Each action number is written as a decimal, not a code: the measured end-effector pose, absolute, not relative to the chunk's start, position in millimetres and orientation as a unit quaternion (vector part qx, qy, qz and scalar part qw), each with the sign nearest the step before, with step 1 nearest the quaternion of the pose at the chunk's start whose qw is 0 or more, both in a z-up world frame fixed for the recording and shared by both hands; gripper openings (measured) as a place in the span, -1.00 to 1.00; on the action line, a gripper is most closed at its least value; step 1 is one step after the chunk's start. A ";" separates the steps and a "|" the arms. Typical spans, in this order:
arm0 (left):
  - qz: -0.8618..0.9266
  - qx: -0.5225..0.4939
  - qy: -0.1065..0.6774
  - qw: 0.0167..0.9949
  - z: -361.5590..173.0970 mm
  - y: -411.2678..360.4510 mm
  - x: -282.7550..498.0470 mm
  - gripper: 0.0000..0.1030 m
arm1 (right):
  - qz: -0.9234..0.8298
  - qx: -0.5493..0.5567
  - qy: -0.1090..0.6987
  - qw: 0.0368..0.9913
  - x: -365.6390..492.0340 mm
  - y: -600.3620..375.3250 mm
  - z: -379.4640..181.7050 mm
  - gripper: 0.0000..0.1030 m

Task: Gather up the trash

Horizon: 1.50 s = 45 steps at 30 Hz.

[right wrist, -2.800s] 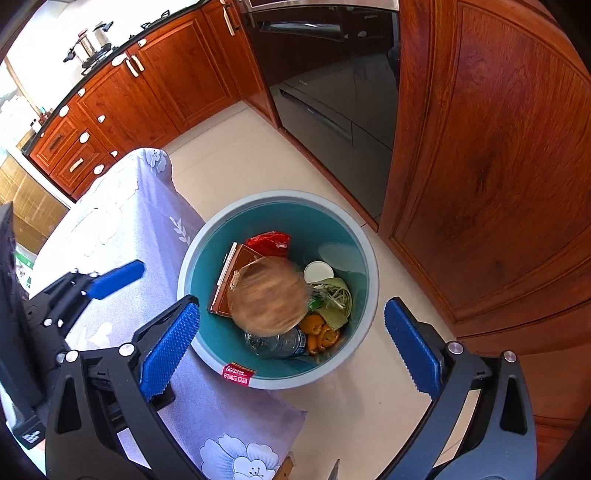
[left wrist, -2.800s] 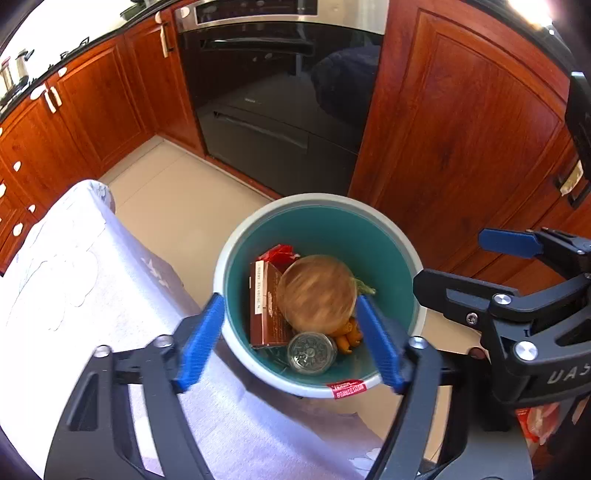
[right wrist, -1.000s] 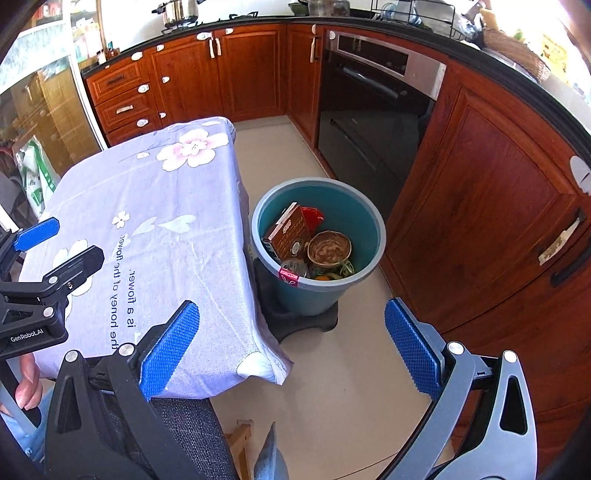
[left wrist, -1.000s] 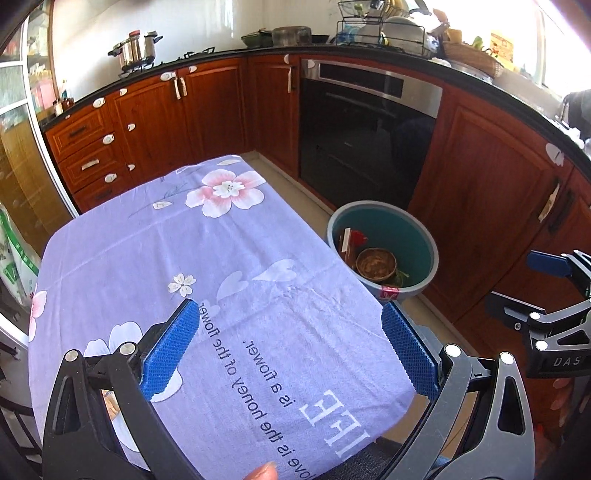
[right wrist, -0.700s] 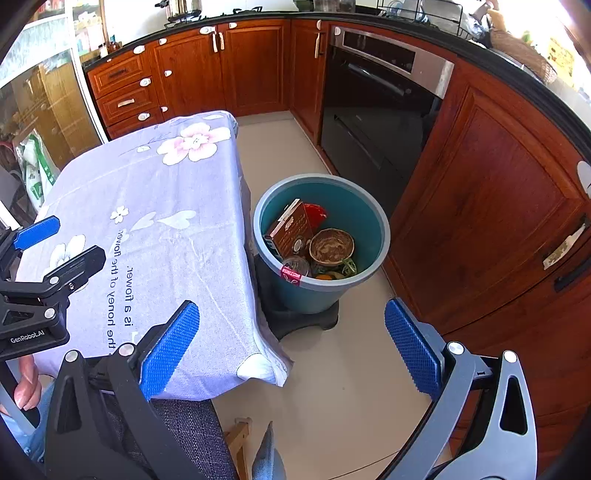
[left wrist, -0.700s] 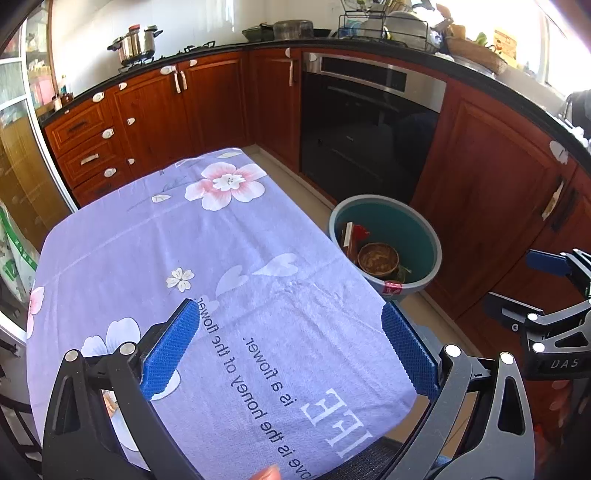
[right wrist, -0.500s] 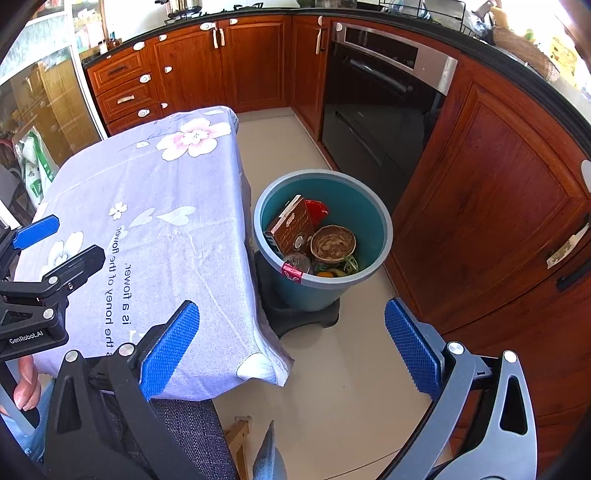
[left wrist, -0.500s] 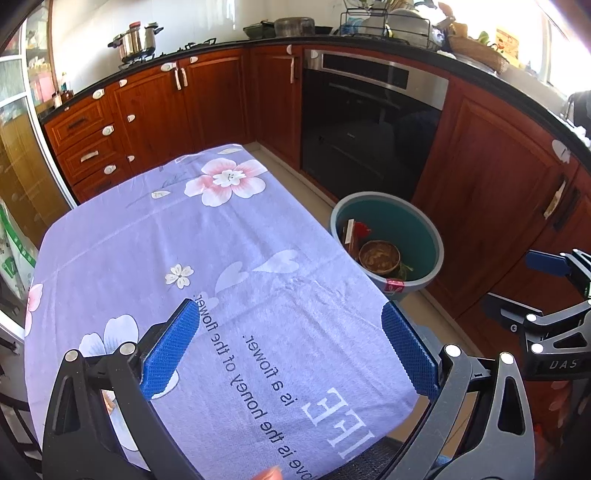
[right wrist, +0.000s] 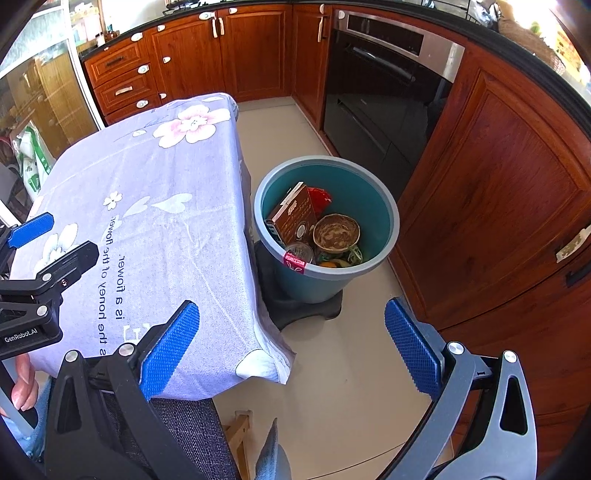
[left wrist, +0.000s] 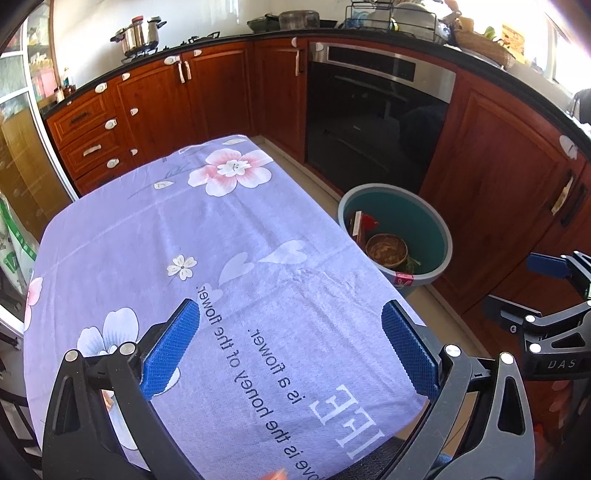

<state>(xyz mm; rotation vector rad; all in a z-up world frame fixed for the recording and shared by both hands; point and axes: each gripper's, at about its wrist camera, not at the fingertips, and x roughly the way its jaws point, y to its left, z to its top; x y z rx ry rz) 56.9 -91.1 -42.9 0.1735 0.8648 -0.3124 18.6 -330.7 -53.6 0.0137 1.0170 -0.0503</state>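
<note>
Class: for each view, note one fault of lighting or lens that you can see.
Left wrist: the window top right is blown out, and the worktop bows with fisheye curve. Right wrist: dark vignette fills the corners; the oven door mirrors the room.

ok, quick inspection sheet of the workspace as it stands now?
Surface: table under lilac flowered cloth, nothing on it.
Job's things: teal bin on the floor beside the table, holding a brown bowl, a brown carton, a red wrapper and a clear lid.
Clutter: nothing seen.
Grippers: left claw open, empty, above the cloth; right claw open, empty.
Cables: nothing seen.
Surroundings: wooden cabinets, black oven.
</note>
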 end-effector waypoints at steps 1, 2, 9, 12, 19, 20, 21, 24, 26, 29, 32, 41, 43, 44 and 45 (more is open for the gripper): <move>-0.150 0.084 0.417 0.892 -43.4 -91.2 57.1 0.92 | -0.024 0.007 0.487 0.873 19.2 -330.7 -54.1 0.87; -0.150 0.084 0.418 0.892 -44.0 -91.3 56.9 0.92 | -0.024 0.007 0.488 0.873 19.5 -330.5 -54.8 0.87; -0.149 0.086 0.421 0.890 -46.7 -92.3 58.4 0.92 | -0.023 0.007 0.491 0.871 21.6 -329.9 -58.5 0.87; -0.148 0.088 0.423 0.890 -47.7 -93.2 59.1 0.92 | -0.023 0.008 0.492 0.870 22.5 -330.0 -58.8 0.87; -0.147 0.089 0.425 0.889 -49.3 -94.0 60.1 0.92 | -0.024 0.008 0.496 0.868 24.8 -330.2 -62.8 0.87; -0.147 0.089 0.425 0.889 -49.6 -94.2 60.1 0.92 | -0.024 0.008 0.497 0.867 25.4 -330.4 -63.3 0.87; -0.147 0.089 0.425 0.889 -49.5 -94.2 60.1 0.92 | -0.024 0.008 0.497 0.867 25.8 -330.8 -63.9 0.87; -0.146 0.090 0.425 0.889 -50.7 -94.9 60.2 0.92 | -0.024 0.009 0.499 0.866 26.6 -331.2 -65.6 0.87; -0.146 0.090 0.425 0.889 -50.7 -95.2 60.3 0.92 | -0.025 0.009 0.500 0.866 27.3 -331.6 -66.8 0.87; -0.146 0.090 0.426 0.889 -51.7 -94.9 60.1 0.92 | -0.024 0.009 0.502 0.865 27.7 -331.3 -68.1 0.87; -0.146 0.091 0.426 0.888 -51.4 -94.8 60.1 0.92 | -0.024 0.008 0.502 0.864 27.9 -331.2 -68.7 0.87; -0.144 0.093 0.424 0.889 -53.3 -94.2 59.4 0.92 | -0.025 0.007 0.505 0.863 28.4 -330.9 -71.2 0.87; -0.142 0.094 0.419 0.892 -53.5 -92.9 57.9 0.92 | -0.025 0.007 0.505 0.863 28.1 -330.8 -71.6 0.87; -0.140 0.094 0.418 0.892 -53.4 -92.4 57.6 0.92 | -0.025 0.007 0.505 0.863 28.1 -330.9 -71.6 0.87; -0.139 0.094 0.418 0.893 -53.7 -92.2 58.0 0.92 | -0.025 0.007 0.505 0.863 28.1 -330.8 -71.6 0.87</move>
